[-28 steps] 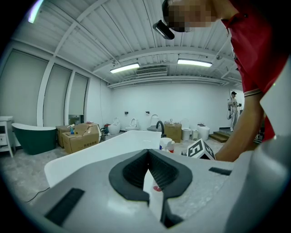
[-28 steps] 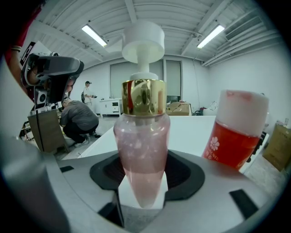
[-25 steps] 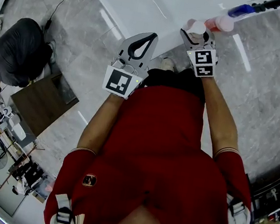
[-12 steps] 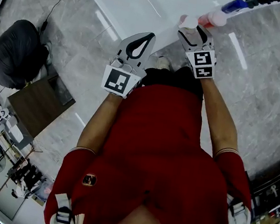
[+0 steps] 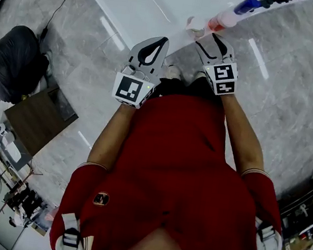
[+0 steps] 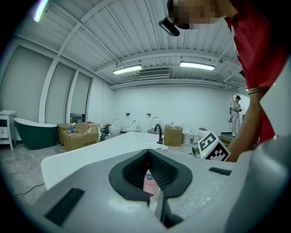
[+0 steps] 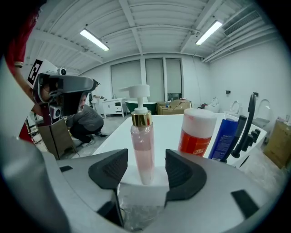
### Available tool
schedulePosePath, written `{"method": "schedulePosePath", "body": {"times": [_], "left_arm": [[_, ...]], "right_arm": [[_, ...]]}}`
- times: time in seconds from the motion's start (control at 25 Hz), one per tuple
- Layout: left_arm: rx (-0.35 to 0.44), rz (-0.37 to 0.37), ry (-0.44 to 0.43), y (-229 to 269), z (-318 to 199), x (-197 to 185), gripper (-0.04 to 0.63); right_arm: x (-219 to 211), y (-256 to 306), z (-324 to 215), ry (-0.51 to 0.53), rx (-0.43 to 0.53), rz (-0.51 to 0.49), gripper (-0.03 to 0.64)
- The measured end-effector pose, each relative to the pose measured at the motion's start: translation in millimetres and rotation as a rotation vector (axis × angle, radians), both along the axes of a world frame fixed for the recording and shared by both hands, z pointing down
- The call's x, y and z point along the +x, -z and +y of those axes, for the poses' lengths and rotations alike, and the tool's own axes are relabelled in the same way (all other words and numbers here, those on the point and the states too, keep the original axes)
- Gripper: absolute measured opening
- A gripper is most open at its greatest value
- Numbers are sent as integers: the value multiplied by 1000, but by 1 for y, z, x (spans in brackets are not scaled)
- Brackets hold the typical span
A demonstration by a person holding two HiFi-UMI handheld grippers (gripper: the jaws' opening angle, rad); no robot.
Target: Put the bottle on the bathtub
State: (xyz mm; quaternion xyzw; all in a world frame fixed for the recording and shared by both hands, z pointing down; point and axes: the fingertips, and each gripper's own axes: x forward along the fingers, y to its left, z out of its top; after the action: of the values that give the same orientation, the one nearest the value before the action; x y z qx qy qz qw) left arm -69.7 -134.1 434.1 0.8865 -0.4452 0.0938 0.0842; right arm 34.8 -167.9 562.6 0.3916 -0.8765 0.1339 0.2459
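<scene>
- Head view — glossy white bathtub [image 5: 132, 8], a slim clear bottle [image 5: 194, 26] upright on its rim, just ahead of the right gripper [image 5: 210, 41]; left gripper [image 5: 156, 47] near the tub's edge.
- Left gripper view — ribbed black pads [image 6: 132, 173] meeting at the tips, gripping nothing.
- Right gripper view — jaws wide apart, flanking the bottle [image 7: 142, 145] without contact: pink liquid, gold collar, white pump; beside a red white-capped bottle [image 7: 196, 134].

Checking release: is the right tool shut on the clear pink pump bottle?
No, the jaws of the right tool stand apart either side of the clear pink pump bottle.
</scene>
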Motion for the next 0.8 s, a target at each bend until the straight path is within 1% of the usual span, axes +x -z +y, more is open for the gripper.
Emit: {"method": "schedulePosePath", "body": {"times": [0.28,0.52,0.8], "left_arm": [[-4,19,28,8,4,12,6],[10,37,46,18,5,23,6],[31,55,68,28,5,29,6]], "right_arm": [[7,41,17,42,31,-34,154],[10,76,25,78,62,-68,47],[14,120,22,96,119,-101,8]]}}
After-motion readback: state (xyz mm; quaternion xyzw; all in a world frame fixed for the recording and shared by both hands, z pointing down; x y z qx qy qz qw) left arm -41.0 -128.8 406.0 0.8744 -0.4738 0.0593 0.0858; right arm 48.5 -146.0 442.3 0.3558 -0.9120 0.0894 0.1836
